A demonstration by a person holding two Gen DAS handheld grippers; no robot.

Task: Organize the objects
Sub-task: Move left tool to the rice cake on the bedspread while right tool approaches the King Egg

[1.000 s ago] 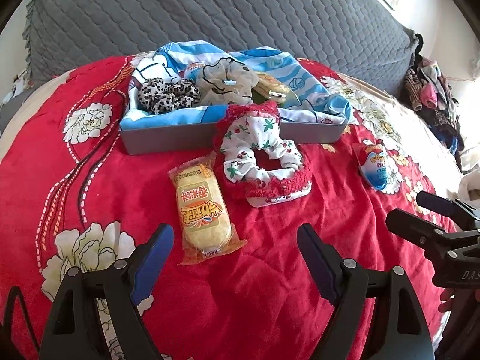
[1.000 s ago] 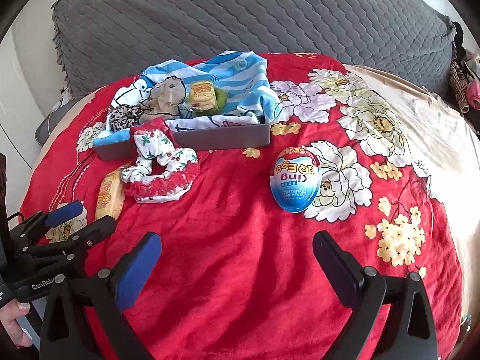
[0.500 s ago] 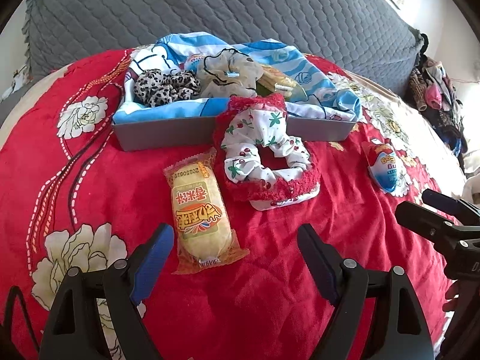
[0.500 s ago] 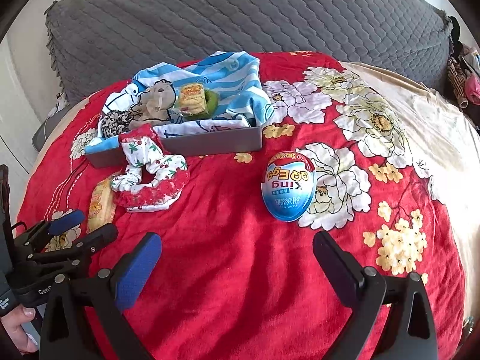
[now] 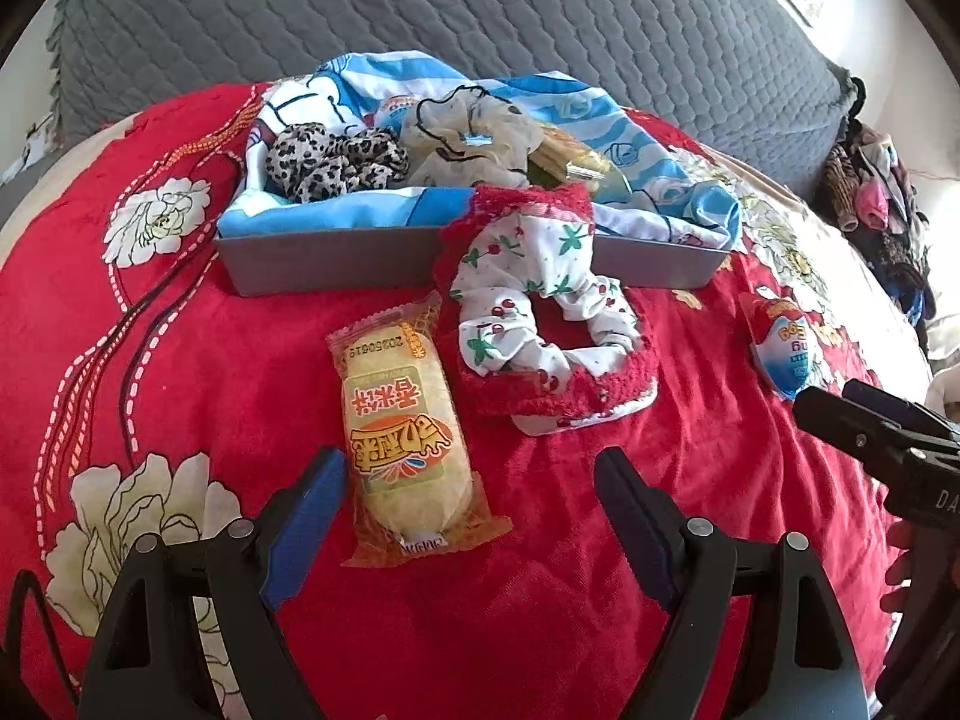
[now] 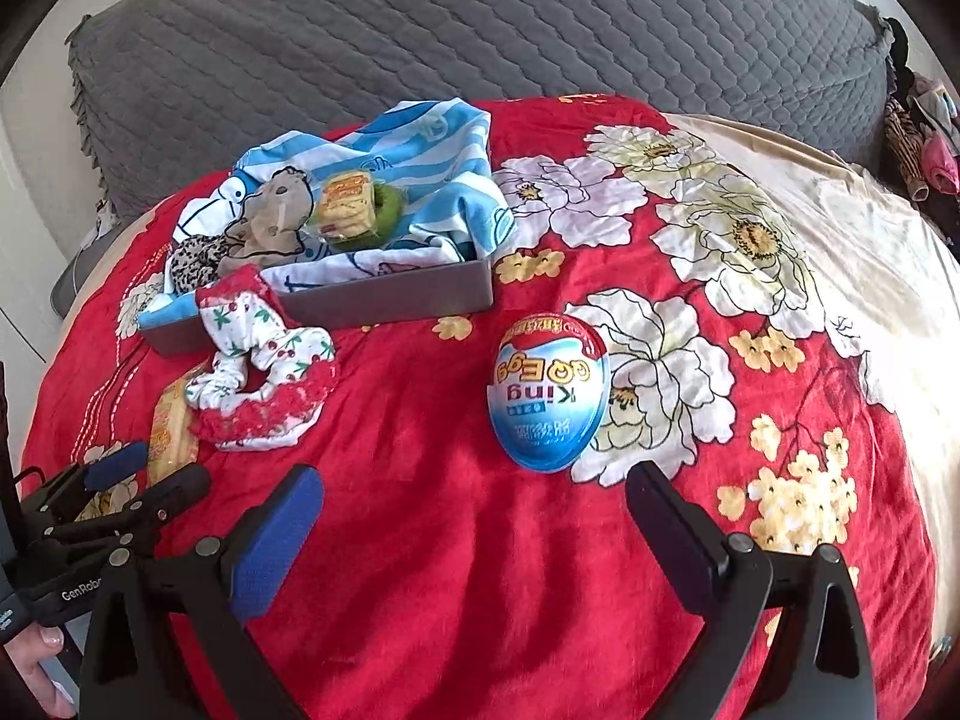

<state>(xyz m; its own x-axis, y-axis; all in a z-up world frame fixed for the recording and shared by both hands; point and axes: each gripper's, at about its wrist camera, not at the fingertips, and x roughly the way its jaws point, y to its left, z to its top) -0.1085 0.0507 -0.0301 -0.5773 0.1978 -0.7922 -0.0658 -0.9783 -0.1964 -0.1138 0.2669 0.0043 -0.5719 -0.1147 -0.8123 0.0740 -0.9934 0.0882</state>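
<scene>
Both released: left hand-held gripper at snack pack, right hand-held gripper facing "King" egg

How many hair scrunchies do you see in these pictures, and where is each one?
3. The leopard scrunchie and the beige sheer scrunchie lie inside the grey tray. The cherry-print scrunchie leans on the tray's front wall, outside. The blue cloth may hide more.

A red floral blanket covers the bed and fills the view. A grey quilted headboard spans 10 to 2 o'clock. A cream sheet lies at 3 o'clock in bright light. Piled clothes sit at 2 o'clock. White wall shows at 9 o'clock.
</scene>
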